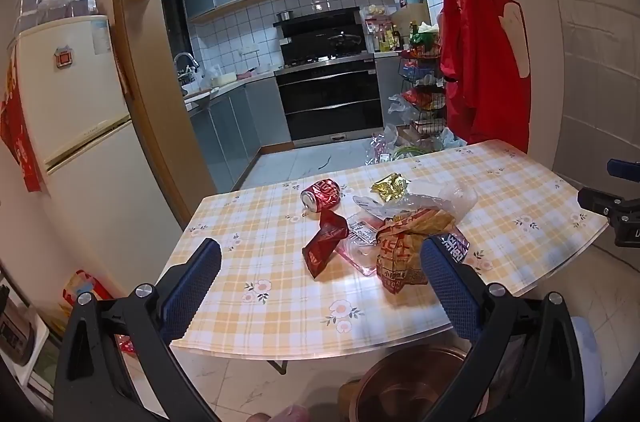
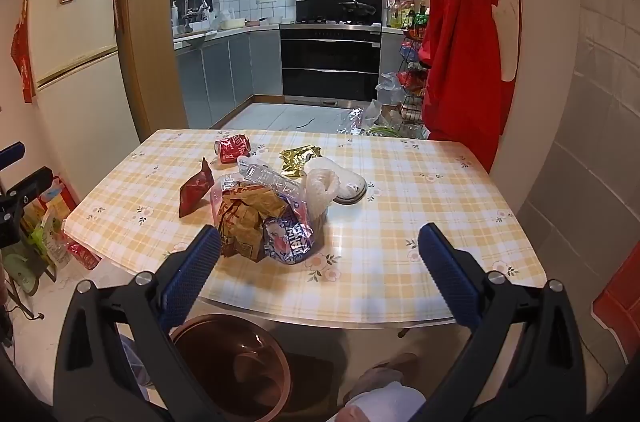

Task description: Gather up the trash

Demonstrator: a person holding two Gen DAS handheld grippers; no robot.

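Observation:
Trash lies mid-table on the yellow checked tablecloth [image 1: 280,306]: a red drink can [image 1: 321,194] on its side, a folded red wrapper [image 1: 325,247], a gold foil wrapper [image 1: 390,187], clear plastic [image 1: 444,200] and a crumpled brown paper bag [image 1: 404,246]. In the right wrist view I see the same can [image 2: 233,148], red wrapper [image 2: 195,191], gold wrapper [image 2: 300,160], brown bag [image 2: 246,218] and a blue-and-white packet [image 2: 289,237]. My left gripper [image 1: 320,270] hangs open before the pile, holding nothing. My right gripper [image 2: 320,254] is open and empty too, near the table's front edge.
A round brown bin [image 2: 232,362] stands on the floor below the table's near edge, also seen as the bin [image 1: 412,382]. A person's foot [image 2: 384,374] is beside it. A fridge [image 1: 68,94] stands left, a red apron [image 1: 476,38] hangs right, bags lie on the kitchen floor.

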